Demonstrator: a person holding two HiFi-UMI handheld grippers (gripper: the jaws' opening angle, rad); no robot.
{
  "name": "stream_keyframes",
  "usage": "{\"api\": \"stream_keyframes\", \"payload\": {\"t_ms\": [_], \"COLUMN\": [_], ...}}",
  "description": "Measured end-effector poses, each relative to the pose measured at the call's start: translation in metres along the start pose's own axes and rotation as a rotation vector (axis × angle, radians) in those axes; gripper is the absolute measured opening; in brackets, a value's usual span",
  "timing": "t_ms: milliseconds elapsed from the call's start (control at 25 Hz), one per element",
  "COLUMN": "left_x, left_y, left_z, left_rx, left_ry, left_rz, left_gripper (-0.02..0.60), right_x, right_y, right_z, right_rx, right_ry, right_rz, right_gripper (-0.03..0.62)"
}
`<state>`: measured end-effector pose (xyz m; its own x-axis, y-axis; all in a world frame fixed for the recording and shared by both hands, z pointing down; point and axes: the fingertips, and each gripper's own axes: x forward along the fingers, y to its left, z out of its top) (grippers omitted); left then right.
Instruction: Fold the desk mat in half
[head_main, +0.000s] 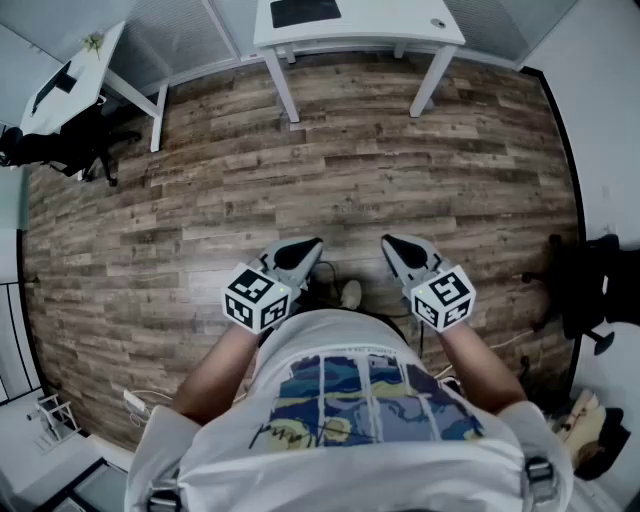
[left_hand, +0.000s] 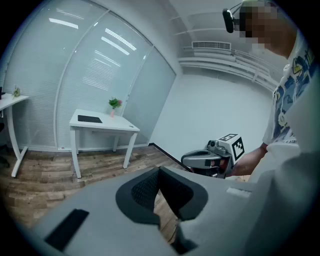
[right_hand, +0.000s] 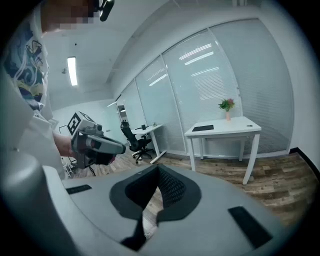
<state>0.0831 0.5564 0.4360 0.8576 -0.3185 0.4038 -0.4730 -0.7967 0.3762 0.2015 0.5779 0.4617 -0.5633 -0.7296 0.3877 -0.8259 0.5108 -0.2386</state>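
Note:
The dark desk mat (head_main: 305, 12) lies flat on a white desk (head_main: 400, 30) at the far side of the room, well away from both grippers. It also shows as a thin dark rectangle in the left gripper view (left_hand: 90, 119) and the right gripper view (right_hand: 203, 128). My left gripper (head_main: 311, 244) and right gripper (head_main: 394, 243) are held side by side in front of the person's chest, above the wooden floor. Both are shut, pads meeting, with nothing between them (left_hand: 160, 172) (right_hand: 159, 172). Each gripper view shows the other gripper beside it: the right gripper (left_hand: 200, 159) and the left gripper (right_hand: 100, 145).
A small pot of pink flowers (right_hand: 227, 105) stands on the desk behind the mat. A second white desk (head_main: 65, 75) with a black office chair (head_main: 50, 150) is at the far left. Another black chair (head_main: 590, 290) stands at the right wall. Glass partitions run behind the desks.

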Motion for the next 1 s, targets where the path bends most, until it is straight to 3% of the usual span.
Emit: {"api": "stream_keyframes", "payload": {"t_ms": [240, 440, 640, 720, 1000], "left_x": [0.005, 0.01, 0.014, 0.014, 0.007], "left_y": [0.01, 0.048, 0.112, 0.146, 0.264], "left_z": [0.007, 0.022, 0.049, 0.065, 0.129], "left_rx": [-0.03, -0.044, -0.047, -0.034, 0.03], "left_ry": [-0.028, -0.043, -0.067, -0.066, -0.053], "left_rz": [0.026, 0.035, 0.013, -0.001, -0.064], "left_gripper": [0.003, 0.003, 0.003, 0.003, 0.003], "right_x": [0.002, 0.035, 0.096, 0.127, 0.24], "right_y": [-0.017, -0.031, -0.054, -0.067, -0.115], "right_z": [0.006, 0.017, 0.044, 0.061, 0.123], "right_rx": [-0.018, -0.028, -0.053, -0.044, 0.025], "right_ry": [0.0, 0.002, -0.007, -0.004, -0.004], "right_rz": [0.003, 0.01, -0.01, -0.041, -0.156], "right_gripper": [-0.003, -0.003, 0.0, 0.037, 0.054]}}
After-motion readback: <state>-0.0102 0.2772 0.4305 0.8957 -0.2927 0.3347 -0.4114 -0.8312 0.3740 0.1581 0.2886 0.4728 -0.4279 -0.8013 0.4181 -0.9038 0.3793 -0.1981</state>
